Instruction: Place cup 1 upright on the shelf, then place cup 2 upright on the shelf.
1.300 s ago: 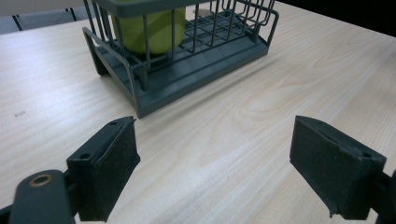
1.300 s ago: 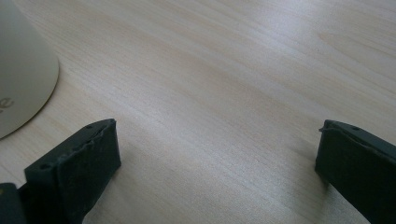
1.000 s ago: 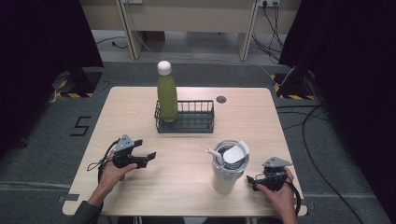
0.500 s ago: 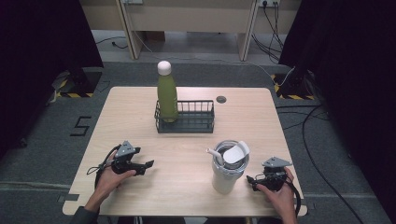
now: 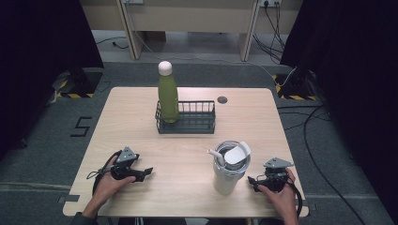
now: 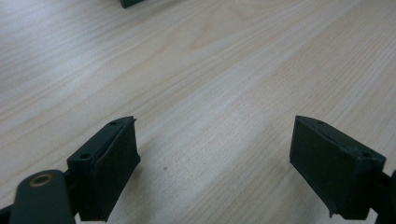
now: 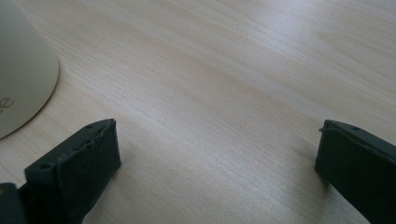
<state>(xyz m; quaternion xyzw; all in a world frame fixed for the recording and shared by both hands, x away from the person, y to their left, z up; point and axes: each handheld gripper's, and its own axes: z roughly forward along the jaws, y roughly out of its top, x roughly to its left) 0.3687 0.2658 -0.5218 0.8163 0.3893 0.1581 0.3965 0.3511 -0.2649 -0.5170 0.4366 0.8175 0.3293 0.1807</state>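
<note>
Risk first: tumbler (image 5: 228,171) stands tall near the table's (image 5: 141,122) front edge, lid flap up, straw poking out, so a careless sideways sweep of my right gripper (image 5: 256,180) would tip it. Tumbler sits just beside that gripper, not touching, its wall at the left of the right gripper view (image 7: 23,74). Both grippers released, jaws wide apart; left gripper (image 5: 145,172) rests well apart from it.

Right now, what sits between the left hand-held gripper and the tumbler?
Nothing: in the high view, only bare table lies between the left hand-held gripper and the tumbler.
</note>
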